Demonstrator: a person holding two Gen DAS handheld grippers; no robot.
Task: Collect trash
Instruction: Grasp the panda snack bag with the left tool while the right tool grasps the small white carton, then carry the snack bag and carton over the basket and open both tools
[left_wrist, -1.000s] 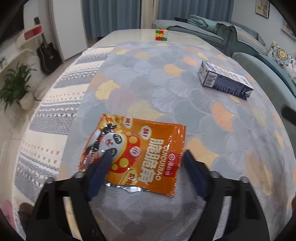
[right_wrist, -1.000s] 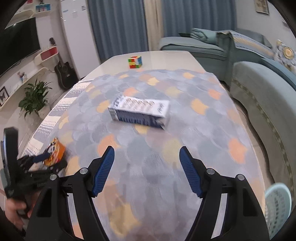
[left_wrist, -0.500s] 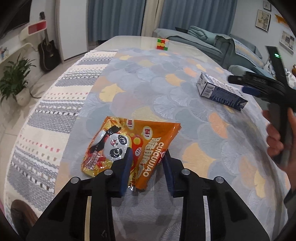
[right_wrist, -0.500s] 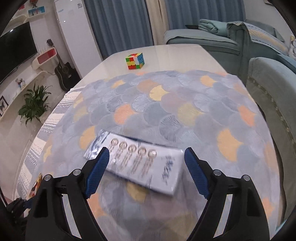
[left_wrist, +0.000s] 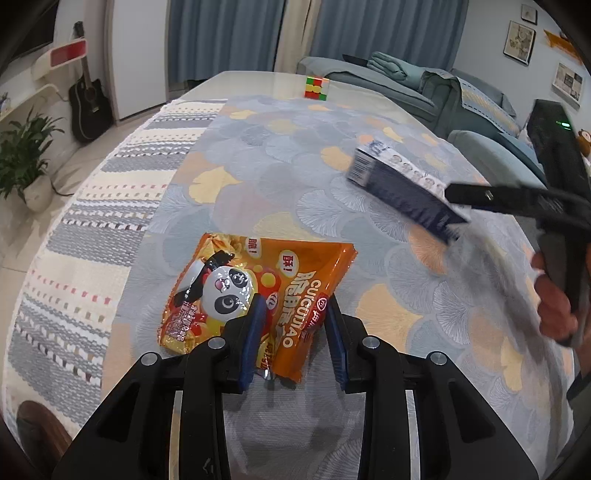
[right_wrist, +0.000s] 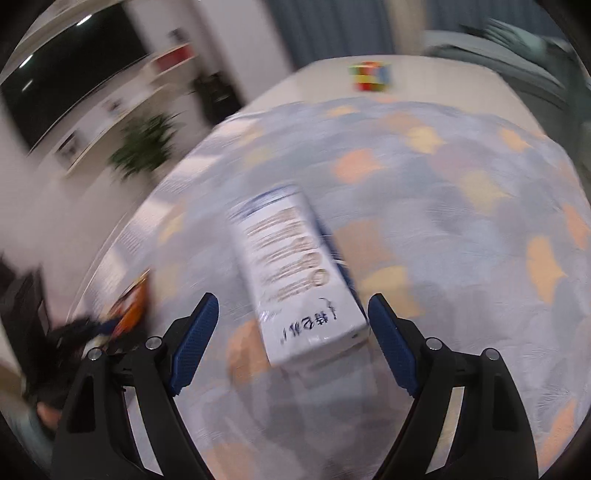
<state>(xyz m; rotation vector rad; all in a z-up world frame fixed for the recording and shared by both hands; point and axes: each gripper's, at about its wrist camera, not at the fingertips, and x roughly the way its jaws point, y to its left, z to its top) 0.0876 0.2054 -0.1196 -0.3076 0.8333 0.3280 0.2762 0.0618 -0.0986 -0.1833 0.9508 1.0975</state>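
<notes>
An orange snack bag (left_wrist: 258, 291) with a panda print lies on the patterned tablecloth. My left gripper (left_wrist: 293, 314) is shut on the bag's near edge, which is crumpled between the blue pads. A white and dark blue carton (right_wrist: 299, 273) lies on its side between the open fingers of my right gripper (right_wrist: 293, 325); the right wrist view is blurred by motion. In the left wrist view the carton (left_wrist: 402, 192) appears tilted at the right gripper's tip. The bag shows faintly in the right wrist view (right_wrist: 133, 306).
A Rubik's cube (left_wrist: 316, 88) stands at the far end of the table (left_wrist: 258, 79). Sofas (left_wrist: 388, 81) line the right side. A striped rug (left_wrist: 92, 221), a plant (left_wrist: 22, 158) and a guitar (left_wrist: 90, 107) are on the floor to the left.
My left gripper closed on the snack bag's near edge and bunched it. My right gripper moved down over the carton, which now points lengthwise between its open fingers.
</notes>
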